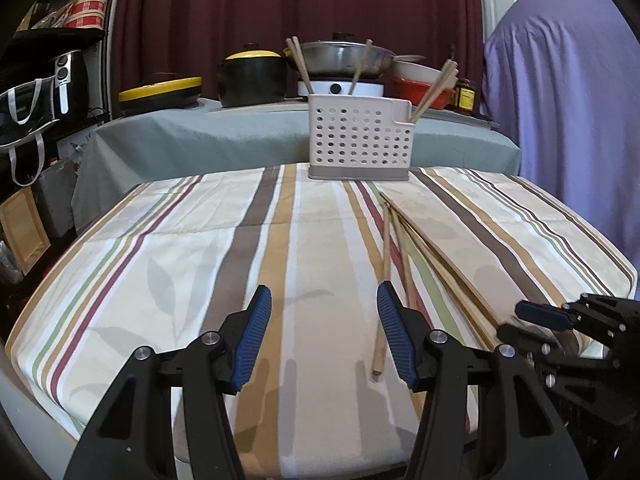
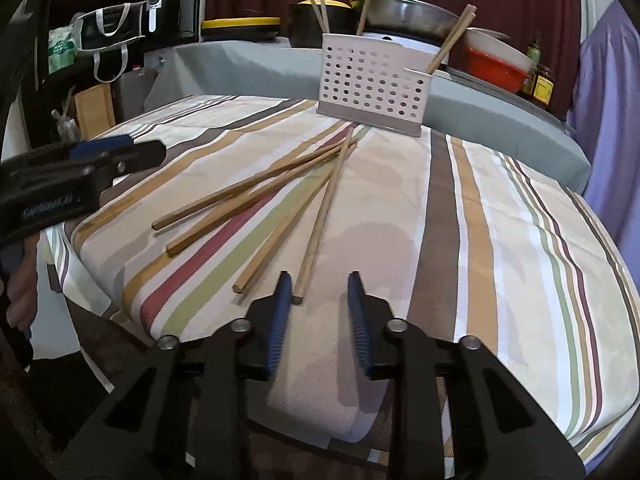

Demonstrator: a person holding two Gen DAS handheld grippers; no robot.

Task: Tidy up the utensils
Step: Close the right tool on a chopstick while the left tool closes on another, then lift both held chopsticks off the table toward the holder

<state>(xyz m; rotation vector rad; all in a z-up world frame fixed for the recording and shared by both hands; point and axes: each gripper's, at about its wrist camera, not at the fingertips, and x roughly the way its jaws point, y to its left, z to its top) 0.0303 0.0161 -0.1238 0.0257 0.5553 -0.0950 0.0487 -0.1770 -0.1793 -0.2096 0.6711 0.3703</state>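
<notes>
A white perforated utensil holder (image 1: 358, 136) (image 2: 372, 84) stands at the far end of the striped cloth, with several wooden chopsticks upright in it. Several more chopsticks (image 2: 256, 192) lie fanned on the cloth in front of it. My right gripper (image 2: 319, 278) is open over their near ends, and the tip of one chopstick (image 2: 316, 232) lies between its jaws beside the left finger, untouched by the other pad. My left gripper (image 1: 323, 292) is open to the left of it, low over the cloth. One chopstick (image 1: 382, 280) lies on the cloth just inside its right finger.
The striped cloth (image 1: 160, 248) covers a padded surface with rounded edges. Behind it, a grey-covered table (image 1: 200, 132) carries black-and-yellow pots, a steel wok on a burner, bowls and bottles. Shelves with bags stand on the left, and a purple drape (image 1: 568, 100) hangs on the right.
</notes>
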